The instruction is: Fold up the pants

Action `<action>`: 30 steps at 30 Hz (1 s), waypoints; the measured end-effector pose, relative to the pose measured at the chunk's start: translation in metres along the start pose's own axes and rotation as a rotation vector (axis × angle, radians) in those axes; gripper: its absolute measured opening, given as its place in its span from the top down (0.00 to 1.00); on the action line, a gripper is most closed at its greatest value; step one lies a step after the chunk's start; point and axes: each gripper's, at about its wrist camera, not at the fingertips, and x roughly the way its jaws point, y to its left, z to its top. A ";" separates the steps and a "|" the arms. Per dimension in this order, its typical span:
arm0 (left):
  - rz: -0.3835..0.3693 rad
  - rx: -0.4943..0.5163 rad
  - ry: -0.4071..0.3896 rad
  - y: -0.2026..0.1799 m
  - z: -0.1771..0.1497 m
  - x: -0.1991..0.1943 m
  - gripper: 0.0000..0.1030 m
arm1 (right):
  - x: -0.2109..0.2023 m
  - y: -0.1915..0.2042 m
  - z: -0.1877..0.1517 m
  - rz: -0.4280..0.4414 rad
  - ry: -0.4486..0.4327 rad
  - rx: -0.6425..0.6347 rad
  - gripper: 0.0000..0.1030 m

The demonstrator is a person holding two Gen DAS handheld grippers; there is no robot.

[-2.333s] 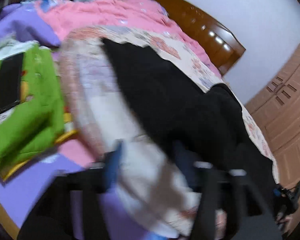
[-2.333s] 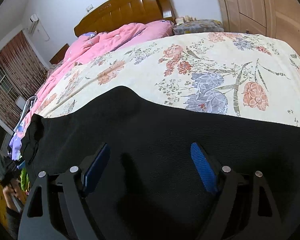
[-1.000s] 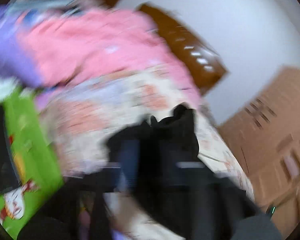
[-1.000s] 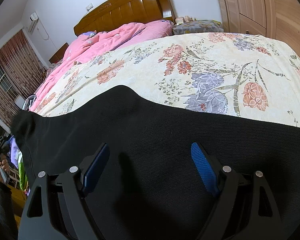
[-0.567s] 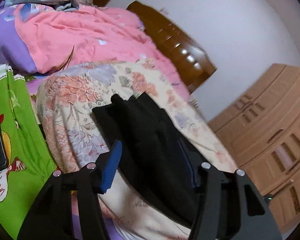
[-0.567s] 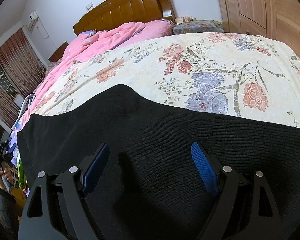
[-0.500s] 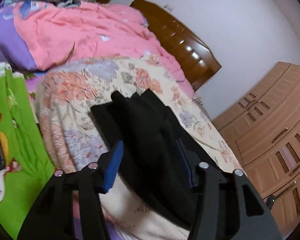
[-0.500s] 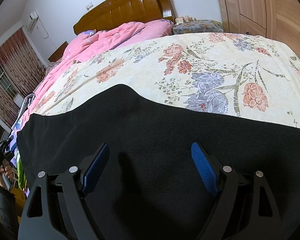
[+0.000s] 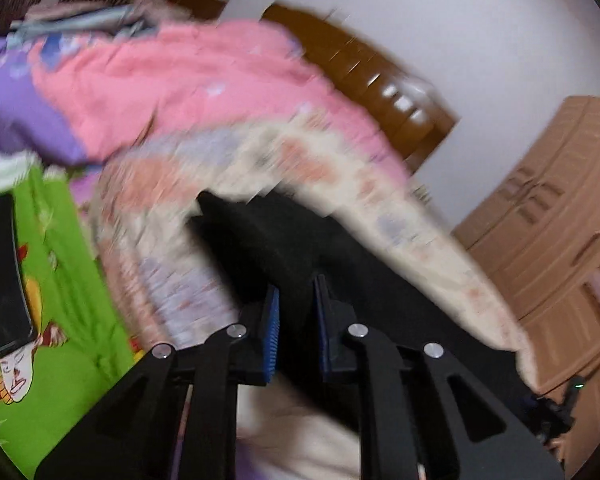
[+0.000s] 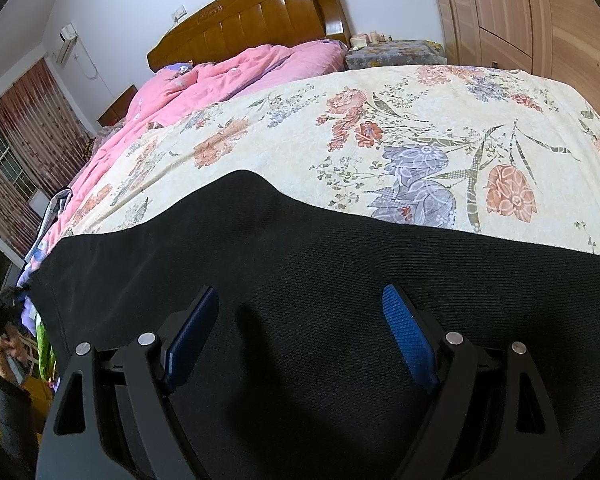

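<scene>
Left hand-held gripper [image 9: 296, 312] has just been closing and now pinches the end of the black pants [image 10: 300, 280], which run lengthwise across the bed [image 10: 420, 120] toward the right one. Right hand-held gripper [image 10: 300, 332] hangs wide open over the middle, gripping nothing, so the left does the folding.

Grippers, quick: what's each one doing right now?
Left gripper: jaws have just been closing, now pinched on the black pants.
Right gripper: open, hovering over the pants, gripping nothing.

Pants [image 10: 300, 280] lie on the bedspread [image 10: 420, 120], headboard [image 10: 260, 20] behind.
</scene>
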 end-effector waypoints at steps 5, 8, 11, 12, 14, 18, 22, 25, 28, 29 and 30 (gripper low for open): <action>0.084 0.019 -0.091 0.001 -0.002 -0.014 0.44 | 0.000 0.000 0.000 0.000 -0.001 0.000 0.21; 0.096 0.164 -0.272 -0.057 -0.006 -0.057 0.32 | -0.002 0.001 0.000 0.001 -0.011 -0.007 0.21; 0.001 0.343 -0.190 -0.138 -0.009 -0.045 0.20 | -0.009 0.009 0.003 -0.040 -0.026 -0.022 0.20; -0.023 0.409 -0.131 -0.164 -0.013 -0.031 0.19 | -0.012 0.014 0.004 -0.047 -0.035 -0.043 0.20; -0.032 0.555 -0.046 -0.218 -0.030 0.007 0.17 | -0.019 0.035 0.005 -0.048 -0.048 -0.112 0.20; -0.044 0.637 0.154 -0.274 -0.060 0.088 0.17 | -0.014 0.073 -0.002 -0.171 -0.004 -0.351 0.15; 0.065 0.677 0.251 -0.281 -0.087 0.141 0.16 | 0.011 0.039 -0.019 -0.204 0.146 -0.371 0.11; 0.083 0.656 0.254 -0.269 -0.088 0.151 0.12 | 0.000 0.006 -0.019 -0.203 0.147 -0.325 0.11; 0.124 0.675 0.253 -0.269 -0.089 0.154 0.06 | -0.006 -0.009 -0.023 -0.168 0.143 -0.325 0.11; 0.143 0.676 0.253 -0.270 -0.088 0.158 0.04 | -0.006 -0.010 -0.023 -0.165 0.142 -0.323 0.11; 0.146 0.661 0.261 -0.268 -0.086 0.160 0.02 | -0.007 -0.012 -0.023 -0.162 0.142 -0.326 0.11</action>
